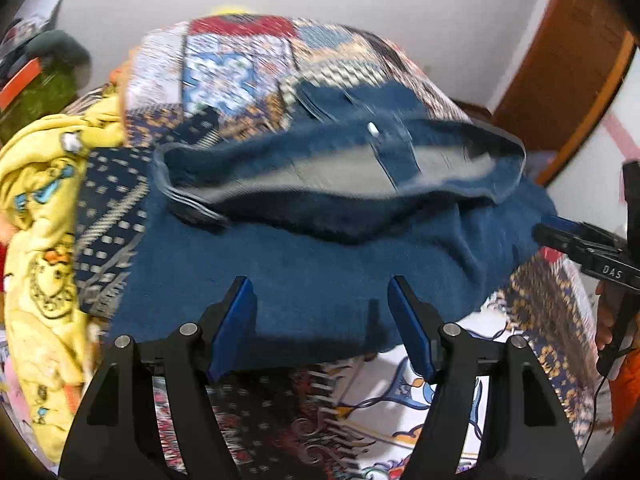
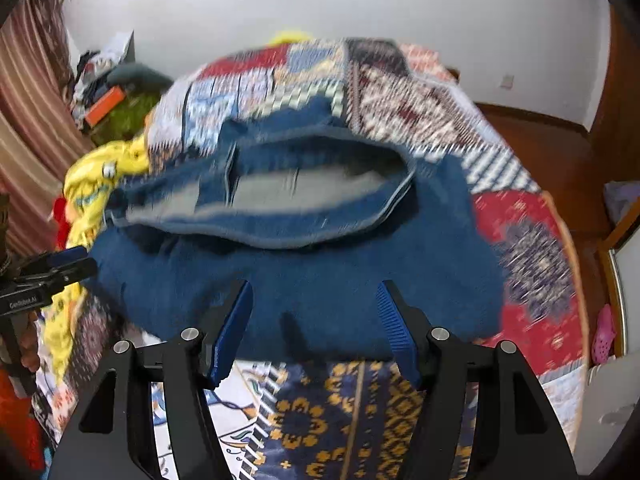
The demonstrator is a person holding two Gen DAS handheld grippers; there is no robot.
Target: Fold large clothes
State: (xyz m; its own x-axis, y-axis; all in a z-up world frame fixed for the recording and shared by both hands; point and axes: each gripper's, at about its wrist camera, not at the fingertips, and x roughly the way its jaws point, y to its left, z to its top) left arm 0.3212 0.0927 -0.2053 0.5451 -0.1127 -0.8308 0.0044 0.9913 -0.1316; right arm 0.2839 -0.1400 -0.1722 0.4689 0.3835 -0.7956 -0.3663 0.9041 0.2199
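Jeans lie folded in a thick bundle on the patchwork bedspread, waistband gaping open on the far side of the bundle, pale lining showing inside. A metal button sits on the far rim of the waistband. Both views are motion-blurred; finer seams are not readable.

Left gripper: fingers spread wide, nothing between them, hovering over the near edge of the jeans. Right gripper: likewise spread and empty, over the near edge further along. Each tool shows at the side of the other's view, beside an end of the bundle.

Yellow printed cloth is heaped just beside the jeans' left end, touching or nearly so. A pink shoe lies on the floor, well apart from the jeans, past the bed's right edge.

Handling judgement: denim, heavy for cloth, fairly stiff, rough enough not to slip from ribbed pads. Stacked layers will resist bending and may spring open. The waistband is the thickest part, poor for a pinch. Better purchase probably at the near folded edge, one tool toward each end, catching all layers together so the inner ones do not slide out.
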